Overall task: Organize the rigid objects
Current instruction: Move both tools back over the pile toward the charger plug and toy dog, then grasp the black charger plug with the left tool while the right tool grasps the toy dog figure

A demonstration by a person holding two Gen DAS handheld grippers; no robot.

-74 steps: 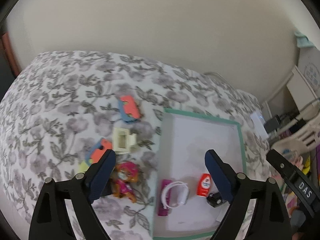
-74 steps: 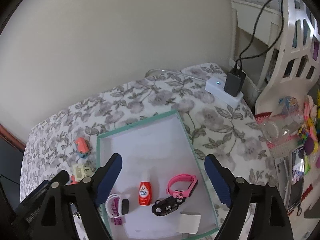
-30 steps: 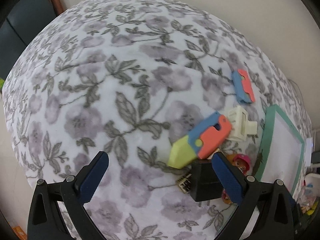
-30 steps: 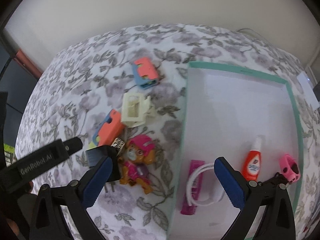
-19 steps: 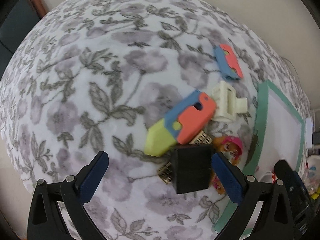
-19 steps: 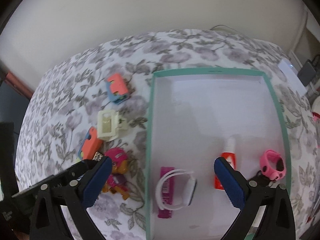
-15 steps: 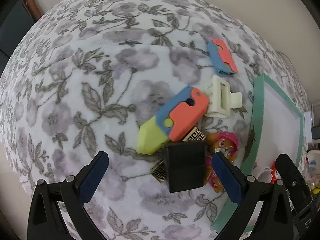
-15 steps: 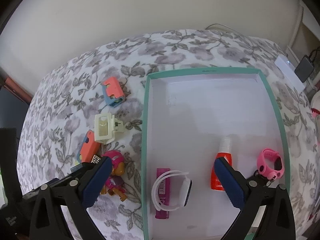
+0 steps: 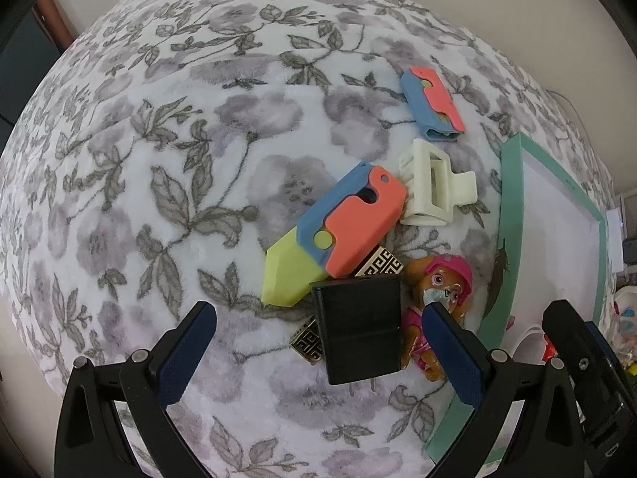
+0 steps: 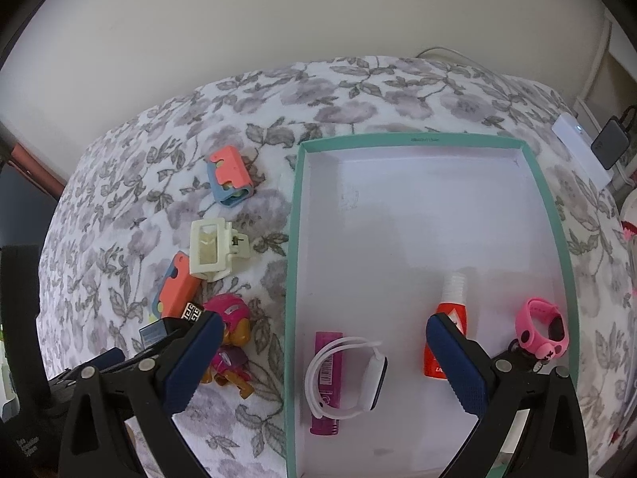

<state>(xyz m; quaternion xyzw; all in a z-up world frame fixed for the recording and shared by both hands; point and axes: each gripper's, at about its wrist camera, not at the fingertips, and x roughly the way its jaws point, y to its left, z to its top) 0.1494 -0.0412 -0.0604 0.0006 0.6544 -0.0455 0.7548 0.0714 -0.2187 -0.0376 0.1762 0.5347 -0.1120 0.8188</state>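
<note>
Left gripper (image 9: 318, 342): spread, empty; since a second ago it has swung down over the black plug block (image 9: 358, 328), so a pick looks next.
Right gripper (image 10: 320, 352): spread, empty, above the tray (image 10: 292, 239).
Toy knife (image 9: 338, 231): at 12 o'clock beyond the block, on the bed.
Hidden: patterned piece (image 9: 306, 342) mostly under the block.

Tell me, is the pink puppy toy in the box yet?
Not yet. The pink puppy toy lies on the flowery blanket, outside the green box, next to the black plug.
</note>
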